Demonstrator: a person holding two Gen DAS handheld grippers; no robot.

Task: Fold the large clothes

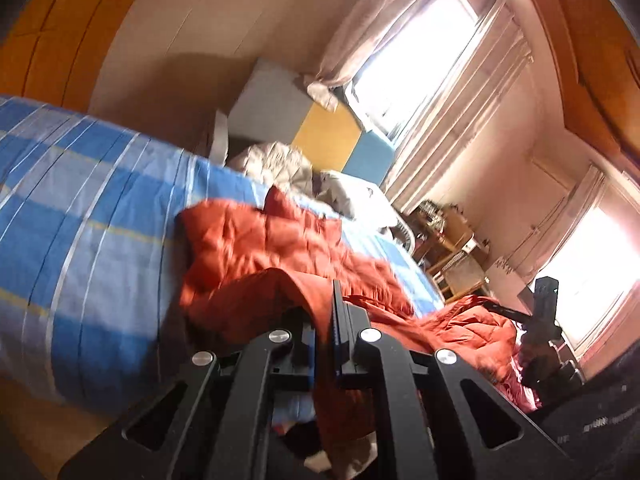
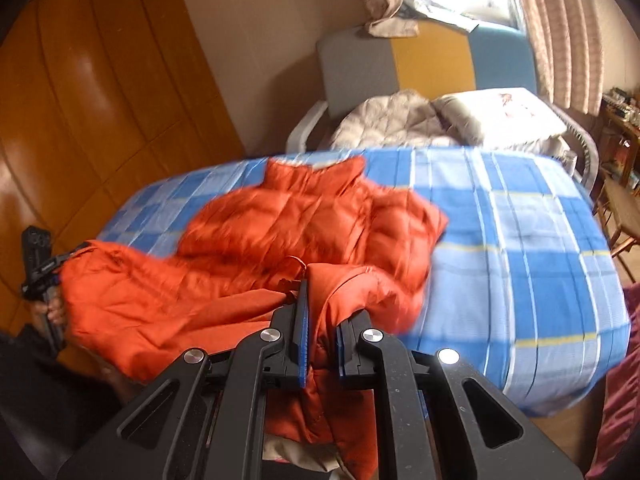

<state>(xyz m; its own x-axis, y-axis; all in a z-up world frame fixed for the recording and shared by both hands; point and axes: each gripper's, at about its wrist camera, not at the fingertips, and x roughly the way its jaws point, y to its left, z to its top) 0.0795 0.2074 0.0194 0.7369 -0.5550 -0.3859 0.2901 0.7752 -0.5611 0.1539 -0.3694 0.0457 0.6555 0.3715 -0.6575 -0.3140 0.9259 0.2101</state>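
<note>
We hold an orange puffer jacket [image 2: 304,220] by its near edge, one gripper on each corner. Our left gripper [image 1: 335,320] has its fingers [image 1: 338,312] pressed nearly together, pinching a thin fold of the jacket's fabric that drapes over and down between them. Our right gripper [image 2: 320,320] has its fingers [image 2: 302,320] a little apart, clamping a thicker padded fold of the hem that bulges up between the blue pads and hangs below them.

Ahead of both pairs of fingers the jacket's body lies on the blue plaid bedsheet [image 2: 520,240], its collar at the far end, pointing away from us. The part nearest the fingers is lifted off the bed and stretches between the two grippers. In the right wrist view the left gripper [image 2: 40,264] shows far to the left of our fingers, with a hand [image 2: 54,312] below it gripping its handle; in the left wrist view the right gripper [image 1: 544,320] sits far to the right.

Beyond the jacket, past the fingertips, a grey quilted garment [image 2: 392,120] and a white pillow [image 2: 500,114] rest at the head of the bed, against a grey, yellow and blue headboard [image 2: 432,60].
</note>
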